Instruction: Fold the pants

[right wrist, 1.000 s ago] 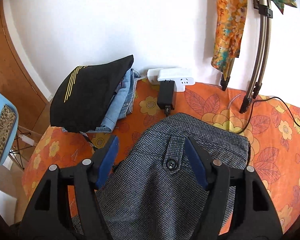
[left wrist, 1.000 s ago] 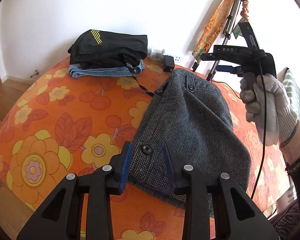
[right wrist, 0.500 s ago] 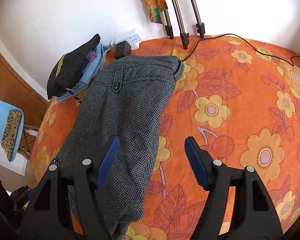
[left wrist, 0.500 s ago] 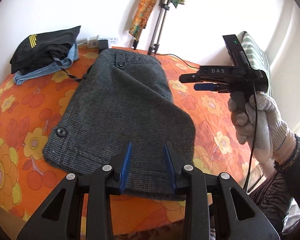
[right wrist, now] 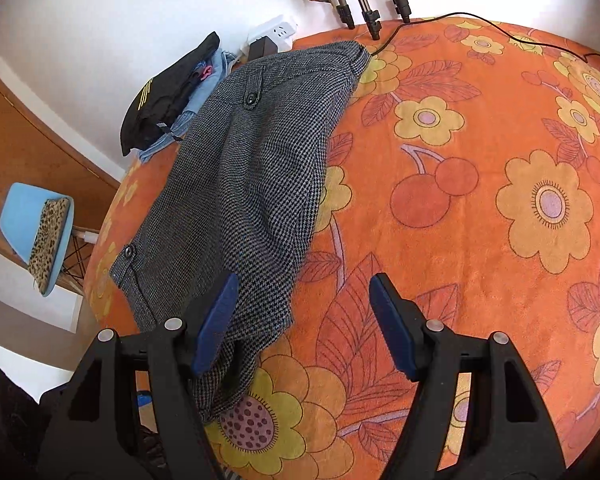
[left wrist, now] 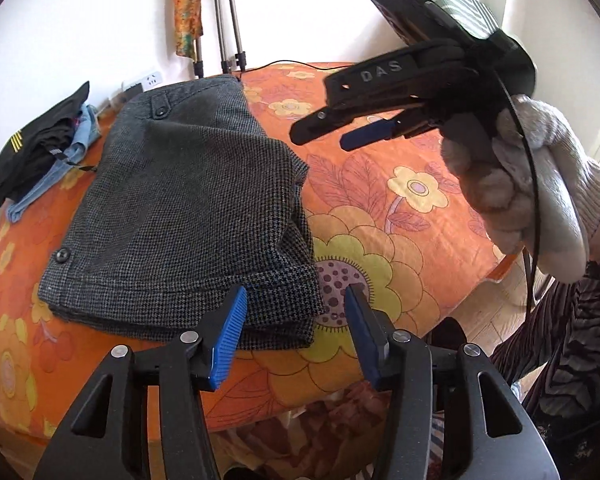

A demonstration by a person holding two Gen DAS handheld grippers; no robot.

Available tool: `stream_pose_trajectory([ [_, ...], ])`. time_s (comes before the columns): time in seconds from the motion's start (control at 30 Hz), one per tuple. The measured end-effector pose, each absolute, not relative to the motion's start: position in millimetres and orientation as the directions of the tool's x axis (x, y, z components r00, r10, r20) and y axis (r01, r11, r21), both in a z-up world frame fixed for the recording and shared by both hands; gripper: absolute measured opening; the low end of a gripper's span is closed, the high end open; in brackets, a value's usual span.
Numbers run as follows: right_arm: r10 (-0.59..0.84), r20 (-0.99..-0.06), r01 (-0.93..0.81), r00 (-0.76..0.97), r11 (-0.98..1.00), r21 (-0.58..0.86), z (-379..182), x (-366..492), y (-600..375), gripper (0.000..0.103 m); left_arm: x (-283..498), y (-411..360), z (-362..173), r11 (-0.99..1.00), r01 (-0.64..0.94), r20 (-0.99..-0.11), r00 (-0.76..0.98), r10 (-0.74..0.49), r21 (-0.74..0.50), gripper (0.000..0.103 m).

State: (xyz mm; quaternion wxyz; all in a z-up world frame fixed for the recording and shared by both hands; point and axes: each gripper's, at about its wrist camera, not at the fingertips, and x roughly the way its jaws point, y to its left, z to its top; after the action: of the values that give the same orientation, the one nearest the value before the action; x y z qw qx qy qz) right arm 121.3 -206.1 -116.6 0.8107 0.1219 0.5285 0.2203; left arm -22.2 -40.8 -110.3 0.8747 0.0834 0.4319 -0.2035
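On the orange floral cover (left wrist: 400,240), folded gray pants (left wrist: 180,208) lie flat.

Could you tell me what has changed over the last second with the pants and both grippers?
Both views pulled back from the grey pants. The left gripper is opening; nothing is gripped. The right gripper stays open and empty. The pants remain folded, and the clothes pile is unmoved.
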Motion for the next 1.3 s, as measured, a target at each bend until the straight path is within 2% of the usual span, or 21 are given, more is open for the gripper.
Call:
stream_pose_trajectory([
  [0.1,0.510,-0.805,-0.251,0.304,0.858,0.449,-128,107,-203,0.068,-11,-35,-114,0.919,0.389,-0.801,0.531,-0.277,-0.060,0.049],
  [0.27,0.473,-0.829,-0.288,0.297,0.873,0.394,-143,103,-190,0.060,-4,-37,-118,0.926,0.371,-0.812,0.518,-0.270,-0.071,0.049],
  [0.43,0.471,-0.821,-0.271,0.323,0.877,0.397,-147,118,-187,0.058,-10,-47,-119,0.917,0.395,-0.814,0.513,-0.272,-0.057,0.050],
  [0.5,0.473,-0.819,-0.287,0.324,0.874,0.391,-145,121,-181,0.052,-10,-53,-123,0.916,0.401,-0.815,0.529,-0.236,-0.006,0.050],
  [0.57,0.483,-0.817,-0.300,0.314,0.867,0.398,-144,120,-175,0.037,-7,-54,-129,0.918,0.397,-0.824,0.525,-0.212,0.017,0.050],
  [0.6,0.487,-0.817,-0.308,0.307,0.864,0.399,-143,120,-172,0.033,-7,-54,-132,0.917,0.397,-0.828,0.524,-0.202,0.028,0.049],
  [0.63,0.487,-0.819,-0.317,0.304,0.862,0.395,-142,119,-170,0.026,-6,-53,-132,0.918,0.395,-0.824,0.530,-0.199,0.032,0.043],
  [0.67,0.482,-0.821,-0.324,0.308,0.864,0.386,-140,118,-167,0.024,-6,-52,-132,0.918,0.395,-0.821,0.533,-0.204,0.029,0.040],
  [0.73,0.474,-0.822,-0.335,0.317,0.866,0.370,-137,116,-166,0.019,-6,-47,-128,0.917,0.398,-0.814,0.535,-0.225,0.008,0.020],
  [0.8,0.468,-0.820,-0.338,0.329,0.869,0.361,-134,114,-167,0.016,-9,-42,-122,0.918,0.396,-0.801,0.554,-0.226,0.015,0.011],
  [1.03,0.456,-0.812,-0.364,0.364,0.872,0.327,-121,110,-172,0.011,-17,-16,-96,0.913,0.408,-0.772,0.575,-0.272,-0.018,0.007],
  [1.3,0.293,-0.877,-0.393,0.380,0.910,0.134,-140,104,-161,0.011,-21,-32,-132,0.871,0.490,-0.842,0.464,-0.275,-0.015,0.006],
])
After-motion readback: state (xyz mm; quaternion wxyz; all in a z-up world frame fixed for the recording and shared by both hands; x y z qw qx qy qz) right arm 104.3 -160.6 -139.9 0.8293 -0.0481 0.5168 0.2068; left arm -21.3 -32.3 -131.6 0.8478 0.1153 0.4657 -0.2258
